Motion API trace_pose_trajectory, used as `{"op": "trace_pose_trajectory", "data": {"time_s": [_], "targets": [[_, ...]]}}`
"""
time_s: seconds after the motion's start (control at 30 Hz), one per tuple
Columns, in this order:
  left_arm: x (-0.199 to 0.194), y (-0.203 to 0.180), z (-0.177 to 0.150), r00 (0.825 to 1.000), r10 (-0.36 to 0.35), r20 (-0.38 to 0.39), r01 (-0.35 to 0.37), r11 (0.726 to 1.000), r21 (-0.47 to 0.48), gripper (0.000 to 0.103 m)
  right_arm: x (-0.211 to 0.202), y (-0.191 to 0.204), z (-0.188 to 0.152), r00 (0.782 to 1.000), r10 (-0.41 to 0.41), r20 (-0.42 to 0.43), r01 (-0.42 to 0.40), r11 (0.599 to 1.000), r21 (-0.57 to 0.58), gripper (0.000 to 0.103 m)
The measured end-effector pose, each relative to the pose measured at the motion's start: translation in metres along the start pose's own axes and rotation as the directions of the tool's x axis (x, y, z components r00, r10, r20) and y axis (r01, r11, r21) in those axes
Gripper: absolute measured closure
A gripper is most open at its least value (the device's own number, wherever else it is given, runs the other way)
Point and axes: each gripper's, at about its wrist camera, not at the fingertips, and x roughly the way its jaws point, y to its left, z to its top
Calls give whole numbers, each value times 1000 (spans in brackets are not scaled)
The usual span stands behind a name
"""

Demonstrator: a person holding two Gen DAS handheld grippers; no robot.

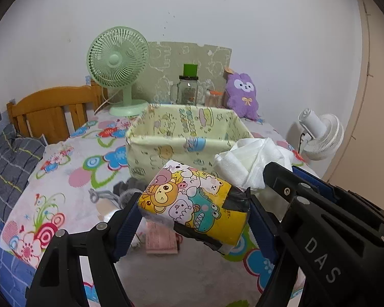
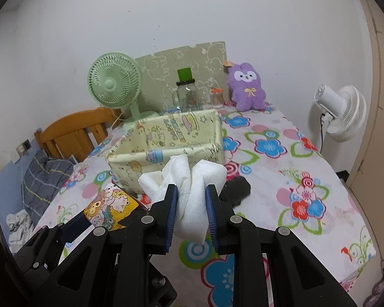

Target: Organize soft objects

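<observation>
My left gripper (image 1: 194,212) is shut on a yellow cartoon-print tissue pack (image 1: 195,204) and holds it above the table, in front of the pale yellow fabric storage box (image 1: 166,151). My right gripper (image 2: 192,204) is shut on a white plastic-wrapped bundle of tissue (image 2: 194,194), also held up just before the box (image 2: 140,161). The bundle shows in the left wrist view (image 1: 251,161), and the tissue pack in the right wrist view (image 2: 110,207). The box's inside looks empty as far as I see.
The table has a floral cloth (image 2: 281,179). A grey knitted item (image 1: 125,192), a pink cloth (image 1: 161,238) and a black soft item (image 2: 236,190) lie on it. A green fan (image 1: 117,61), glass jar (image 1: 188,89) and purple plush (image 2: 247,87) stand behind; a white fan (image 2: 343,112) stands right.
</observation>
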Motion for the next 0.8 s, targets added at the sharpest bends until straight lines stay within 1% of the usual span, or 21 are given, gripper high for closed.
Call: {"op": "trace_pose_trajectory", "data": {"time_s": [0.2,0.4,0.8], "targets": [[-4,4,15,1000,17,18,-17,1000,4,23,-1,9,16,1000,-1,17,1,1000,-6,77],[-5,9,27,1000,17,26,-17,1000,3,23,-2,17,29,999,-8,33,8,1000,-15,77],[3,11,51,999,12,53,-13,1000,3,23,6,19,52,998,-13,61,14,1000,-21,77]]}}
